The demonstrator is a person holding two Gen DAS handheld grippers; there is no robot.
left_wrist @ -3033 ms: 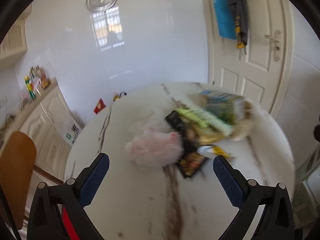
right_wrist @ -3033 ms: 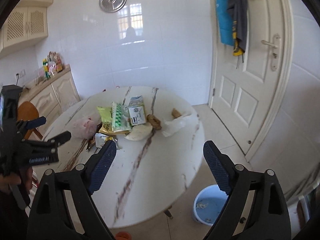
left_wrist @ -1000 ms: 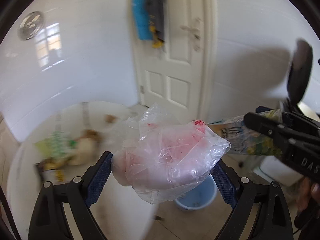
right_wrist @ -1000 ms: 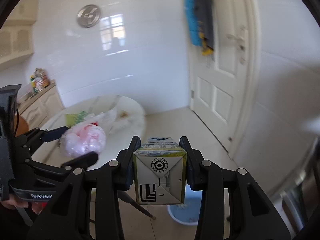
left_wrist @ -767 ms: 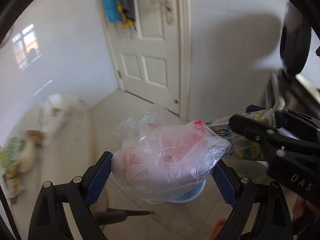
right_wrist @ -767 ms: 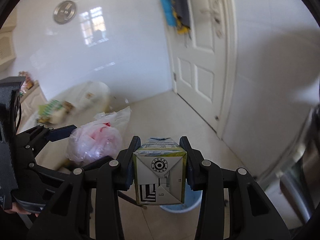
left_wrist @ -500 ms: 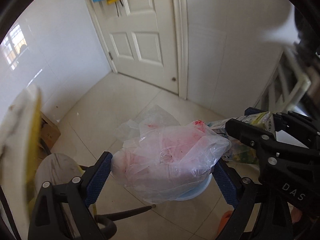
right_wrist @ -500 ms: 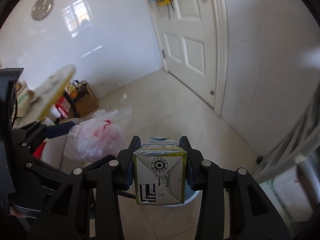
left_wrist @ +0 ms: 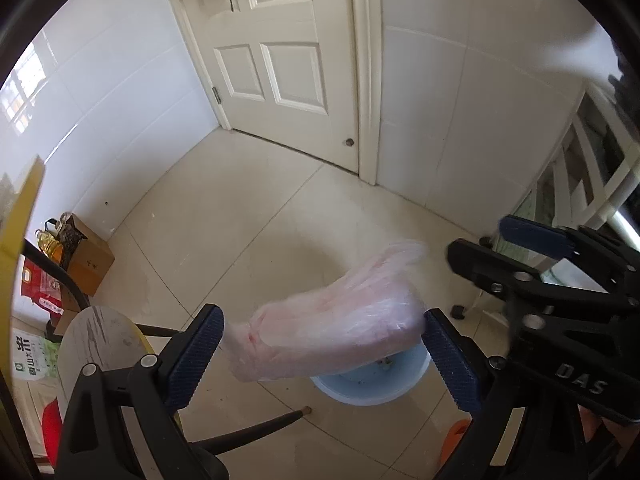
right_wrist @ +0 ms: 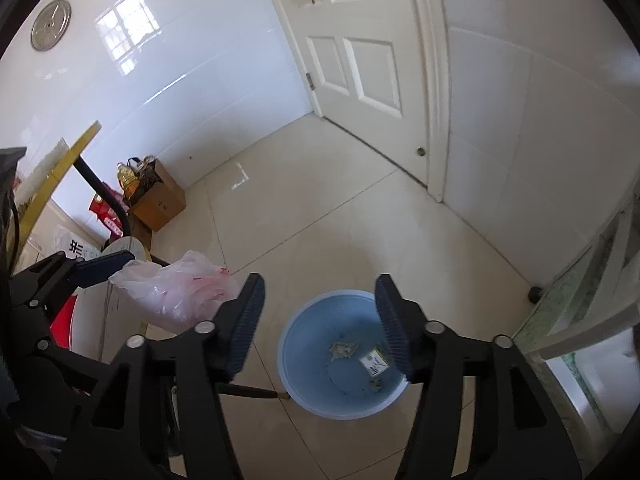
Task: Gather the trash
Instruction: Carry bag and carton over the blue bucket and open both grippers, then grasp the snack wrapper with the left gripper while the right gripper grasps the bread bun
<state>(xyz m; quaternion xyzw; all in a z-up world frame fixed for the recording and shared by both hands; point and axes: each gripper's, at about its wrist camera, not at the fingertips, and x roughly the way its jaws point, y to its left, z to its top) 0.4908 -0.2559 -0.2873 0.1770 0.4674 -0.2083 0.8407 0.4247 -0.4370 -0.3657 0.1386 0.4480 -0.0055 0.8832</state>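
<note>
Left gripper point(left_wrist: 324, 354): we see its blue-padded fingers point(left_wrist: 195, 354) spread wide, and they have just been opening. The pink plastic bag lies between them, blurred; its right end reaches the right pad, and its left end sits just off the left pad. Whether the pads press on it we cannot tell for sure, but it looks loose.

Pink plastic bag point(left_wrist: 336, 330): crumpled, translucent, with red marks inside. In the left wrist view it hangs over the near rim of the bucket. In the right wrist view it point(right_wrist: 180, 290) sits left of the bucket, at the left gripper's upper finger.

Right gripper point(right_wrist: 320, 324): we find its jaws parted with nothing between them, and they have just been opening. It points down at the bucket.

Blue bucket point(right_wrist: 308, 364): round, open, standing on the beige tiled floor point(right_wrist: 320, 208). Part of its rim also shows below the bag in the left wrist view point(left_wrist: 360, 394).

Carton point(right_wrist: 373, 361): small and boxy, printed face up, lying on the bucket's bottom near the right finger.

Other scraps point(right_wrist: 343, 349): a crumpled pale piece beside the carton, also inside the bucket.

Surroundings: a white panelled door point(right_wrist: 360, 52) stands beyond, and a cardboard box point(right_wrist: 158, 200) sits by the wall at left.
</note>
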